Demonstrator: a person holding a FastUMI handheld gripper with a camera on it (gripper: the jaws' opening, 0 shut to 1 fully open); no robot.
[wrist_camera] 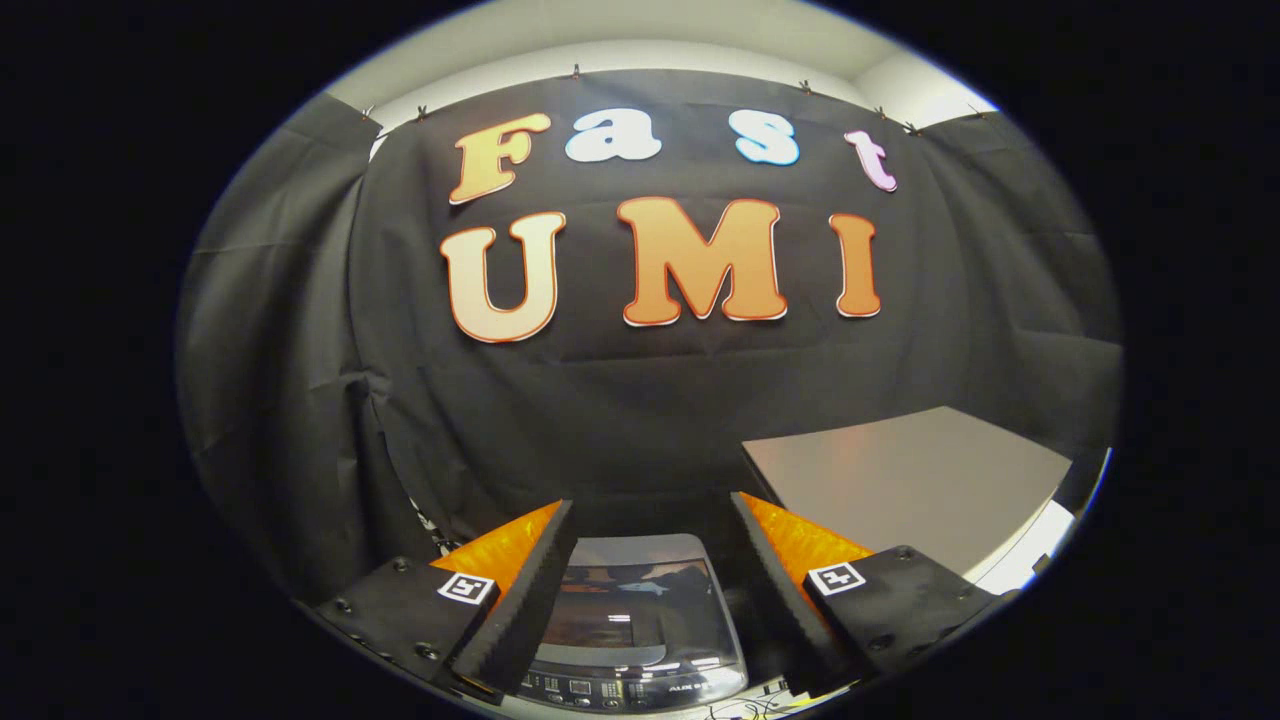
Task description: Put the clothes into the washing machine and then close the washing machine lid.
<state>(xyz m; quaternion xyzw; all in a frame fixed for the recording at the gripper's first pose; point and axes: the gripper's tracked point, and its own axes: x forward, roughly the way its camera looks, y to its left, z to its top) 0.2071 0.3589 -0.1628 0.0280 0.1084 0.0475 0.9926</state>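
Both parted jaws frame the washing machine (635, 620).

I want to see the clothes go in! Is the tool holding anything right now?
No, nothing is held. The tool is open, with empty space between its fingers. Below and between them sits the washing machine, its glass lid down.

The gripper (650, 530) is held level, pointing toward the far side of the booth. Its two fingers (535, 590) stand wide apart, left and right, orange on their outer faces and lined with dark ribbed pads within. Nothing is pressed between them. Each black finger mount carries a small square marker.
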